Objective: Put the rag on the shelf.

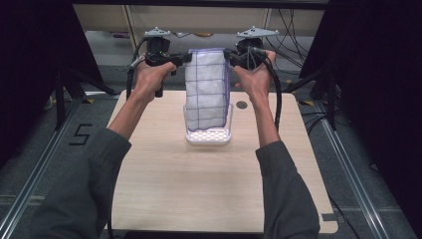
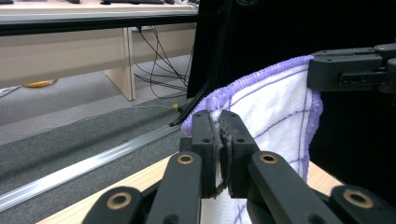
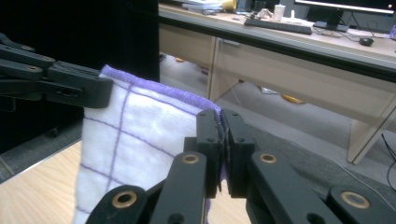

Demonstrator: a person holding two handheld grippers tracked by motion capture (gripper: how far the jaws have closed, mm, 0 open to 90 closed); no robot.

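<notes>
A pale wood-grain table (image 1: 164,179) with rounded corners stands on grey carpet, with metal floor rails (image 1: 30,184) running along both sides and black curtains to left and right. Beyond the far edge are a light desk (image 3: 299,60) and a tangle of black cables (image 2: 159,60). A small dark round hole (image 1: 241,105) sits in the tabletop near the right hand.

Above the middle of the far half of the table, a cloth (image 1: 206,89) hangs stretched between the two grippers, held by its top corners. It is white terry, soft and nubbly, crossed by thin purple grid lines and edged with a purple stitched hem. Its lower end drops into a white tray (image 1: 209,135), a shallow rectangular basket with a perforated bottom and clear low walls, resting on the table.

The left gripper (image 1: 183,58) pinches the cloth's upper left corner; in the left gripper view (image 2: 218,154) its black jaws are pressed together on the purple hem, and the right gripper's jaw is seen clamped at the far corner. The right gripper (image 1: 230,56) pinches the upper right corner; in the right gripper view (image 3: 219,149) its jaws are likewise closed on the fabric edge. Each gripper carries a grey three-cornered plate on top and a trailing black cable. The person's grey sleeves (image 1: 94,189) reach in from below.
</notes>
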